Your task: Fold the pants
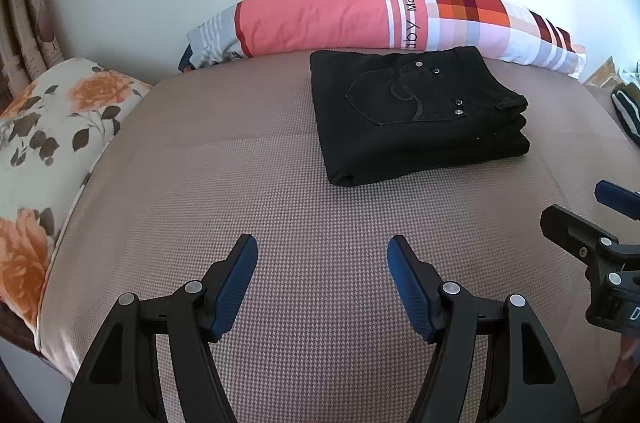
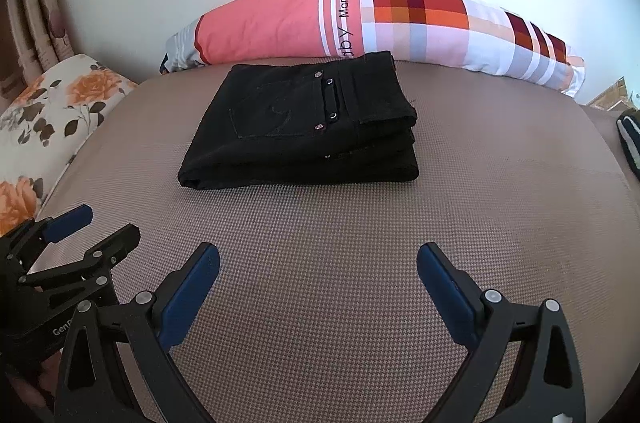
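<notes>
On the checked bedspread (image 1: 280,183) just before the long striped pillow (image 1: 360,15), your black pants (image 1: 416,119) lie folded in a thick, soft, heavy stack, best gripped at the layered edge, while your left gripper (image 1: 322,251) and right gripper (image 2: 318,259) hang spread and empty.

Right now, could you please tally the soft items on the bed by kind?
Folded black pants: 1
Pillows: 2, a long patchwork pillow and a floral pillow
Dark striped garment at the right edge, only partly in view: 1
Total: 4
</notes>
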`<action>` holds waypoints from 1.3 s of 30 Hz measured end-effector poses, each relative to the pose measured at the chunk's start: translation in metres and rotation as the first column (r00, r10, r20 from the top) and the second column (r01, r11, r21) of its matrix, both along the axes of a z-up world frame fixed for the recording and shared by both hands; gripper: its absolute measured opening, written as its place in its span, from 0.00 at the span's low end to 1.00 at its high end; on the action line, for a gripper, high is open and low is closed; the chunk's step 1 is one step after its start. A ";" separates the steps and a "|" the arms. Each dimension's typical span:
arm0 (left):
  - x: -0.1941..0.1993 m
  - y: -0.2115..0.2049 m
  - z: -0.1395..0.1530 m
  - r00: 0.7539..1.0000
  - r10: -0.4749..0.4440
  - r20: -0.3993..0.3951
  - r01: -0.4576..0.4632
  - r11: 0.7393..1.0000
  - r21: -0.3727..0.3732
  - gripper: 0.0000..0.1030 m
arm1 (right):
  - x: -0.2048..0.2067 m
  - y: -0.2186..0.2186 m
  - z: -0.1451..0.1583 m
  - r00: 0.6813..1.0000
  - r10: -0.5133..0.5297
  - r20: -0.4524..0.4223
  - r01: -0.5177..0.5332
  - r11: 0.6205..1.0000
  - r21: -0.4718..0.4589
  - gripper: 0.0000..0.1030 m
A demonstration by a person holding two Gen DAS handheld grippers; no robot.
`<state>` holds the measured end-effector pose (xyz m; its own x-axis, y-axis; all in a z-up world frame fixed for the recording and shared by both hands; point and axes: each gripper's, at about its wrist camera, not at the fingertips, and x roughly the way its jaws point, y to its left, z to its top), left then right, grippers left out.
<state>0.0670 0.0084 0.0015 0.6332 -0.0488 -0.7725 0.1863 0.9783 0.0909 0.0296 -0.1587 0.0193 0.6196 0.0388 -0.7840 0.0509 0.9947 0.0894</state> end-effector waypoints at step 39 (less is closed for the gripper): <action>0.002 0.001 -0.006 1.000 -0.002 0.000 0.002 1.000 0.017 0.66 | 0.001 0.000 -0.003 1.000 0.000 -0.017 0.000 1.000 -0.009 0.95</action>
